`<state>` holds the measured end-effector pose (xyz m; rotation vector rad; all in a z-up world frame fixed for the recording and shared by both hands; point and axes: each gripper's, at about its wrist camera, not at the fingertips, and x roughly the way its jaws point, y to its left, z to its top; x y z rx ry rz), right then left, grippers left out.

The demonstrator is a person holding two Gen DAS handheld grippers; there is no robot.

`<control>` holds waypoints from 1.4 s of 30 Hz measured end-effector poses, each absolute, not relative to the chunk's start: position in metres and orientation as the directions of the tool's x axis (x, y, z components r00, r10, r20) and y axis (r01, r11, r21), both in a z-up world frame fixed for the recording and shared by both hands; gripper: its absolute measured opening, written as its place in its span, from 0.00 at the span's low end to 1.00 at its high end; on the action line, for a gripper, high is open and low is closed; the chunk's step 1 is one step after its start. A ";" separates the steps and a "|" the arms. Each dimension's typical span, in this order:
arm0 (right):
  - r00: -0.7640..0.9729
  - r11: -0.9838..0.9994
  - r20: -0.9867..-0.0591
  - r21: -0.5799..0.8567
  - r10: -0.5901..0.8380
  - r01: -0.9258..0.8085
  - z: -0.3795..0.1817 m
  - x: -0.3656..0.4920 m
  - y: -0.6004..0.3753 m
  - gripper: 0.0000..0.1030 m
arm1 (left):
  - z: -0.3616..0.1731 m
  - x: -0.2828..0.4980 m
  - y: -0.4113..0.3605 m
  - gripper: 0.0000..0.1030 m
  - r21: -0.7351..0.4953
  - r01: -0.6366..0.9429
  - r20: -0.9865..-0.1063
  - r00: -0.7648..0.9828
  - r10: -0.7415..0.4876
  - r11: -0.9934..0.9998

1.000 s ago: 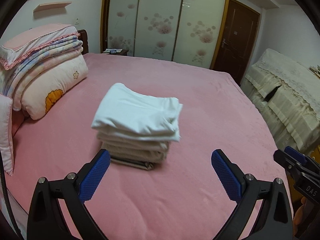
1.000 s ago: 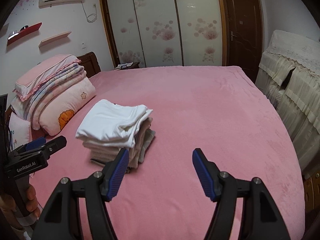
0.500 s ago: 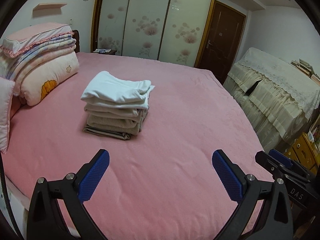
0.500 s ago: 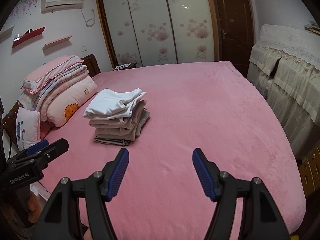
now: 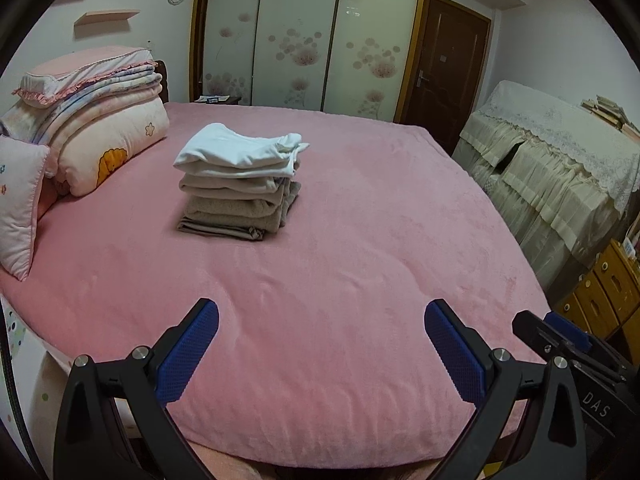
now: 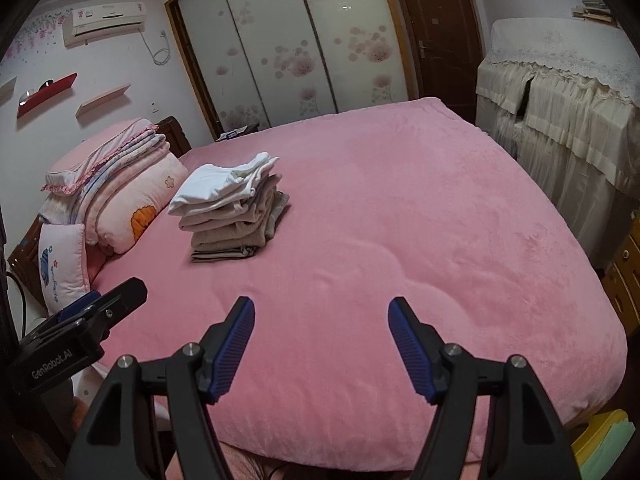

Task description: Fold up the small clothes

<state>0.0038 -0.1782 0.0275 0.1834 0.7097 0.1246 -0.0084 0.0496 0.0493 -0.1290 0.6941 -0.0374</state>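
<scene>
A neat stack of folded small clothes (image 5: 240, 184) (image 6: 230, 212), white on top and beige and grey below, rests on the pink bed (image 5: 360, 260) (image 6: 400, 220), left of its middle. My left gripper (image 5: 320, 316) hangs open over the bed's near edge, well short of the stack, with nothing between its blue pads. My right gripper (image 6: 320, 312) is beside it, jaws opening, also empty and far from the stack. Each gripper shows at the edge of the other's view.
Folded quilts and pillows (image 5: 88, 120) (image 6: 120, 192) are piled at the bed's left end. A lace-covered cabinet (image 5: 560, 160) (image 6: 560, 100) stands right of the bed, wooden drawers (image 5: 608, 292) beside it. Wardrobe doors (image 5: 304, 36) and a brown door (image 5: 440, 64) lie beyond.
Both grippers have drawn back from the stack toward the bed's near edge and sunk a little. The stack now looks smaller and farther away. It stays as it was.
</scene>
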 end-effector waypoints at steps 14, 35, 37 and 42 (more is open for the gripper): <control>0.784 0.986 -0.603 0.149 0.147 -0.071 0.028 -0.019 -0.177 0.68 | 0.038 -0.022 0.029 0.99 -0.094 0.014 -0.650 0.757 -0.072 0.995; 0.791 0.989 -0.596 0.128 0.137 -0.075 0.026 -0.022 -0.175 0.68 | 0.038 -0.025 0.023 0.99 -0.066 0.015 -0.666 0.744 -0.055 0.998; 0.790 0.989 -0.597 0.128 0.137 -0.075 0.026 -0.022 -0.175 0.68 | 0.037 -0.025 0.023 0.99 -0.065 0.012 -0.669 0.742 -0.053 0.998; 0.789 0.989 -0.600 0.126 0.135 -0.073 0.026 -0.022 -0.174 0.68 | 0.035 -0.025 0.022 0.99 -0.065 0.006 -0.675 0.736 -0.049 0.998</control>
